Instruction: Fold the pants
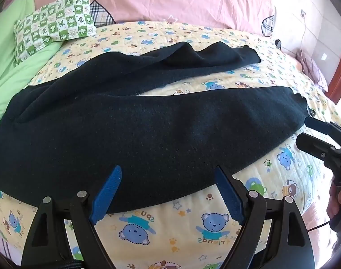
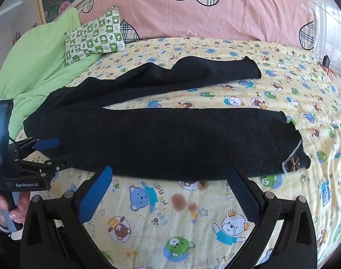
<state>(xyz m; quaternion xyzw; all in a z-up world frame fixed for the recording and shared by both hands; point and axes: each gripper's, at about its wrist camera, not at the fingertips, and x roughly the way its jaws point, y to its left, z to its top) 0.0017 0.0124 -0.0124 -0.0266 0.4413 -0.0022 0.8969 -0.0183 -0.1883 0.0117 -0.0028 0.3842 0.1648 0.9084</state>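
Observation:
Dark pants (image 1: 130, 130) lie spread on the bed, waist at the left, two legs running right with a gap of sheet between them; they also show in the right wrist view (image 2: 170, 141). My left gripper (image 1: 168, 179) is open and empty, its fingertips over the near leg's front edge. My right gripper (image 2: 170, 177) is open and empty, just in front of the near leg's edge. In the left wrist view the right gripper (image 1: 305, 130) sits by the near leg's cuff. In the right wrist view the left gripper (image 2: 58, 152) is open by the waist end.
The bed has a yellow bear-print sheet (image 2: 181, 219). A green checked pillow (image 2: 94, 35) and a green blanket (image 2: 36, 67) lie at the far left. A pink quilt (image 2: 215, 11) runs along the back. A dark small object (image 2: 326, 61) sits at the far right.

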